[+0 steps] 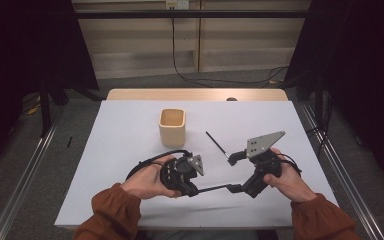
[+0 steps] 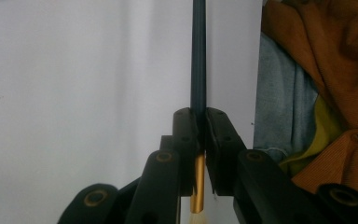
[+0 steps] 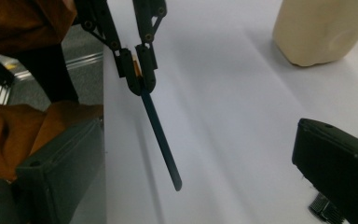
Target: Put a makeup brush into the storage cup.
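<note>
L gripper fingers clamp brush near ferrule; handle lies level, pointing at R gripper, fingers wide, empty.

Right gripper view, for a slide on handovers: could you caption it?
Left tool clamps a dark-handled brush over the white table; right tool open beneath it, beige cup beyond.

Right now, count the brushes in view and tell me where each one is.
2. One brush is clamped in the left gripper; the other brush lies on the table, right of the beige cup.
</note>
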The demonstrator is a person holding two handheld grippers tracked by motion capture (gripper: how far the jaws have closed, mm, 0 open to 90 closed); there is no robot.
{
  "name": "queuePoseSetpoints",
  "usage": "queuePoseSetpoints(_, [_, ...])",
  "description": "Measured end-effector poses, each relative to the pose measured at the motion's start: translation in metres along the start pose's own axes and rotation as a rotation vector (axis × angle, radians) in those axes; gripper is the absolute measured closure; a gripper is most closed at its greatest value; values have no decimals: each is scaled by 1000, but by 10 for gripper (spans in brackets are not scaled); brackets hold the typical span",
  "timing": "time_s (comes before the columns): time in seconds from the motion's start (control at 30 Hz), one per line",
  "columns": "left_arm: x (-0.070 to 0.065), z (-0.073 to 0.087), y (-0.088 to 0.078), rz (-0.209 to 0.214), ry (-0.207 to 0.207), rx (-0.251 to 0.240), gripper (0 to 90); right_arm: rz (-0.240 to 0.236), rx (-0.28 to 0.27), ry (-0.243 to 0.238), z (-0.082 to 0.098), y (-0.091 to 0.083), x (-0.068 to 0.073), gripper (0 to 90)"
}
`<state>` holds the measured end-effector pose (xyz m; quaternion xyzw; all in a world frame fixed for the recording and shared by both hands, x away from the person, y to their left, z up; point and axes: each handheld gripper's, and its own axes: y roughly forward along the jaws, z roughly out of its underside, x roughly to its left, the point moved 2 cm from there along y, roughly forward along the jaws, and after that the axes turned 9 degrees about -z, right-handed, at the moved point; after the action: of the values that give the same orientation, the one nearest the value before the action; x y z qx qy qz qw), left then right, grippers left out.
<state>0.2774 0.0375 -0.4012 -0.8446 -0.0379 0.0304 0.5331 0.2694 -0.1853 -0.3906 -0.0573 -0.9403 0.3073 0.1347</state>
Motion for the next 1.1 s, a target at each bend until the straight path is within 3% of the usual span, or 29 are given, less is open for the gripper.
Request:
queuePoseSetpoints(0.17, [0,1,3,-1,5,14,833,-27,106,-31,-3,8,2,41])
queuePoseSetpoints(0.3, [-3,1,3,4,1,12,833,-51,189,-20,-2,14,-2,64])
queuePoseSetpoints(0.33, [-2,1,3,5,18,22,833,-53,201,-18,-1,15,-3,73])
queuePoseSetpoints(0.57, [-4,1,5,8,28,37,833,-96,346,-40,3,27,-3,183])
queuePoseSetpoints(0.67, [-4,1,6,12,37,45,833,-97,399,-22,8,31,-4,206])
queuePoseSetpoints(0.8, [-5,1,8,18,40,52,833,-95,410,-4,10,32,-7,267])
queuePoseSetpoints(0.93, [-5,1,9,16,33,51,833,-125,436,7,9,34,-6,328])
queuePoseSetpoints(1.1, [-5,1,10,18,40,60,833,-142,453,-11,9,39,-6,442])
